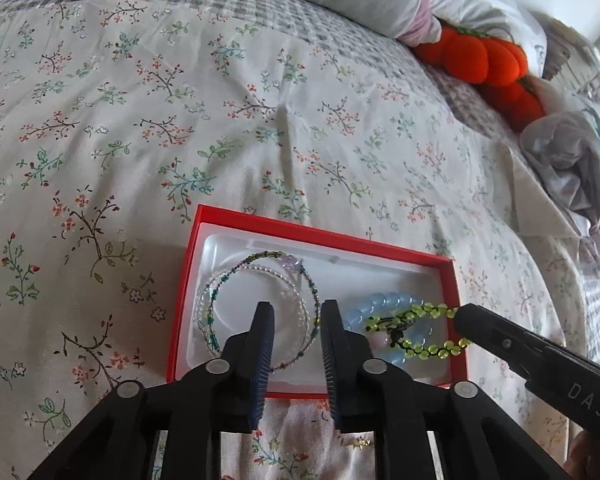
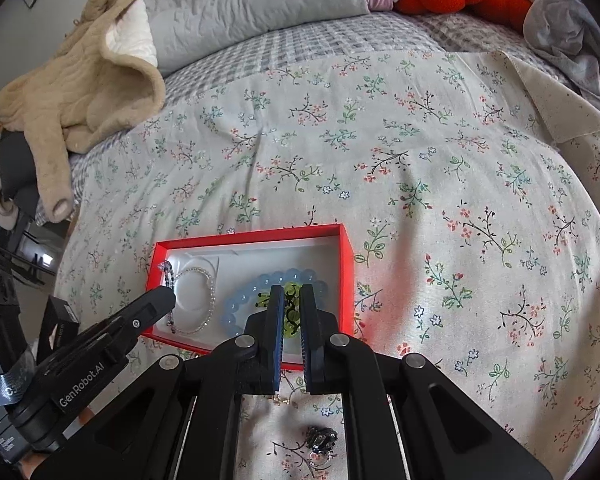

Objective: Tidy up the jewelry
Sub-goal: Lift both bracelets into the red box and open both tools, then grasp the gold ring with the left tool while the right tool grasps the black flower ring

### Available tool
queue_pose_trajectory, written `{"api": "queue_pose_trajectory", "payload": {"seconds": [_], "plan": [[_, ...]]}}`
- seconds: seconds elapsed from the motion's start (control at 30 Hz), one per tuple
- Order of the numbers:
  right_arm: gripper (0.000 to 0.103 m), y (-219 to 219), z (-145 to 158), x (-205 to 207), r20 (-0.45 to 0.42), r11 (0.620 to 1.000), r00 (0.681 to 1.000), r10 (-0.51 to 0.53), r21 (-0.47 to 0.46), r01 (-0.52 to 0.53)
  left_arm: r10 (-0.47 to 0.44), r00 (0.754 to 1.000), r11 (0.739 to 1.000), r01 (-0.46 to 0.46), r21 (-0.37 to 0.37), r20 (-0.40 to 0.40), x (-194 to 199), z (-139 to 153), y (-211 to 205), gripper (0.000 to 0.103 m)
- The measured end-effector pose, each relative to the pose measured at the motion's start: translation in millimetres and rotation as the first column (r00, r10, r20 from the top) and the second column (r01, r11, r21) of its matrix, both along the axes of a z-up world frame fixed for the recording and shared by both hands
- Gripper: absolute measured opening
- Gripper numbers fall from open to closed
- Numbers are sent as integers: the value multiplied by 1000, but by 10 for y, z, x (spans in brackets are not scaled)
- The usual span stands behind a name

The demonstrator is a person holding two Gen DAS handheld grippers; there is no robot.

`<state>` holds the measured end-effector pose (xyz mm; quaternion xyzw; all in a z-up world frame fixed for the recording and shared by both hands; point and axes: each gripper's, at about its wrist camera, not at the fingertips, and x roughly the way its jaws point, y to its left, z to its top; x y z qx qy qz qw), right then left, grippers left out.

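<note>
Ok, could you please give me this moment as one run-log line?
left gripper: open, above clear bead bracelets | right gripper: shut on green bracelet, over blue bracelet | red box: on floral bedspread

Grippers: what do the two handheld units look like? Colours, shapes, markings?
Both are black plastic with angular scissor-style linkage arms and silver round pivot pins. The left gripper and right gripper have flat dark-blue ribbed pads on their jaws. White lettering: "GenRobot.AI" on the left unit, "DAS" on the right. No cables or sleeves visible.

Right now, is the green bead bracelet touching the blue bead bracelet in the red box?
Touching: the left wrist view shows the green bead bracelet lying across the blue bead bracelet, beads overlapping.
</note>
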<state>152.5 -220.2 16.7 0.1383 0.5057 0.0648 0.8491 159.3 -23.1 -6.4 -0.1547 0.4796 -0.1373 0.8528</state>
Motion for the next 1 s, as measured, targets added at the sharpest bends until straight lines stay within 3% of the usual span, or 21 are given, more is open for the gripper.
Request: {"api": "queue_pose_trajectory", "payload": {"seconds": [0.07, 0.13, 0.2, 0.4, 0.47, 0.57, 0.73, 1.0], "plan": [[13, -21, 4, -6, -10, 1000, 1000, -8, 0, 8, -8, 1000, 1000, 8, 13, 2, -22, 18, -17, 31], [37, -47, 30, -28, -8, 1000, 1000, -11, 0, 11, -12, 1000, 1000, 11, 21, 10, -47, 57, -18, 35], [45, -89, 78, -68, 6, 1000, 1000, -20, 6, 20, -15, 1000, 1000, 14, 20, 14, -79, 93, -2, 37], [45, -158, 208, -214, 18, 1000, 1000, -9, -4, 9, -14, 1000, 995, 14, 97, -1, -186, 144, 43, 51], [46, -177, 224, -271, 10, 1000, 1000, -5, -14, 5, -15, 1000, 992, 16, 125, -7, -232, 148, 62, 67], [53, -197, 225, -356, -6, 999, 1000, 0, -37, 0, -5, 1000, 983, 7, 186, -11, -316, 134, 92, 79], [60, -212, 148, -483, -52, 997, 999, 13, -80, -17, 9, 995, 963, 17, 269, -96, -418, -32, 179, 84], [61, -154, -62, -664, -136, 985, 989, 49, -155, -70, -9, 983, 951, 65, 302, -184, -577, -222, 273, 84]]}}
